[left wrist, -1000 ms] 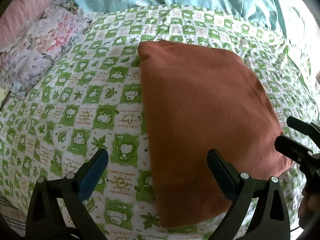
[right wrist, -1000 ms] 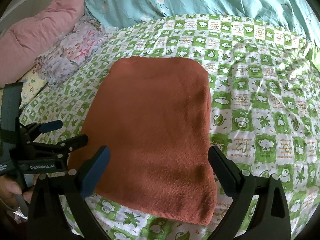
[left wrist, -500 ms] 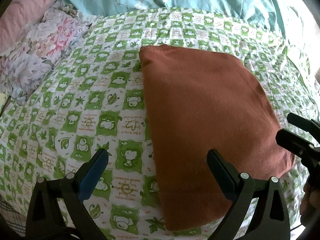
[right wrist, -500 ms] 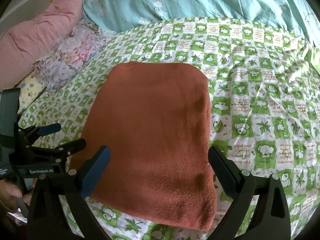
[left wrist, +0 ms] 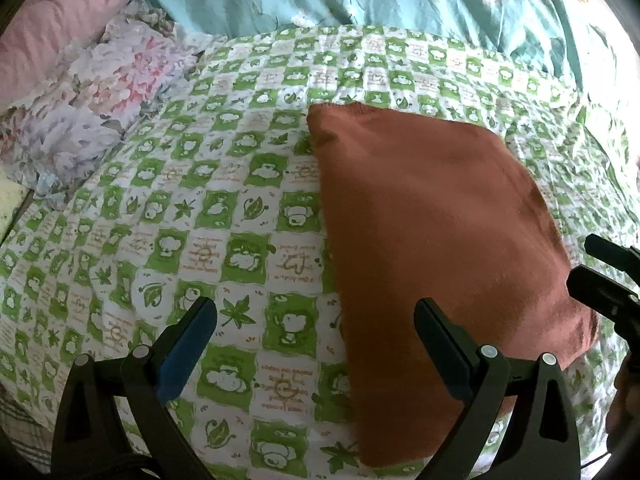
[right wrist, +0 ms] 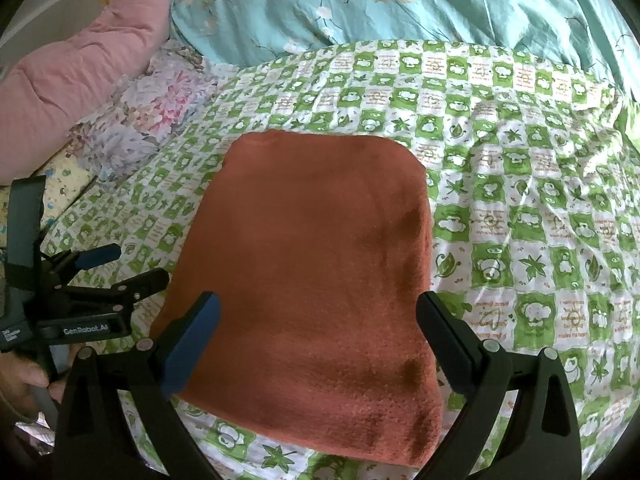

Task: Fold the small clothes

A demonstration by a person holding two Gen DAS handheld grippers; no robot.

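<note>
Rust-brown knit garment [right wrist: 308,264], folded into a rounded rectangle, lies flat on the green-and-white checked bedspread [right wrist: 520,208]. Surface is nubbly, a fine pebbled knit; corners soft and rounded, near edge thick where layers stack. A few darker patches along its right side, likely shallow dips in the cloth.

Bedspread: thin cotton look, creased, printed with cartoon animals and leaves in alternating squares.

Right gripper [right wrist: 318,328]: jaws spread wide, nothing between them. The fingers hang over the garment's near half, one pad blue-faced, the other black. Whether the tips touch the cloth cannot be told.

Left gripper [left wrist: 316,334]: jaws likewise wide apart, empty. It sits over the garment's left edge; the blue-padded finger is above bare bedspread, the black one above the knit. In the right wrist view the same tool appears at far left, beside the garment's left edge, with white lettering on its black body and a hand [right wrist: 20,376] on the grip.

In the left wrist view the garment [left wrist: 440,248] reads as a long slab running away from the camera, with the right gripper's black fingertips [left wrist: 600,288] near its right corner.

Beyond the bedspread: a teal quilt [right wrist: 400,0] with a floral sprig print, smooth and slightly glossy; a pink puffy quilt [right wrist: 72,76], ribbed; a floral cloth [left wrist: 88,112] in pinks and greys, crumpled.
</note>
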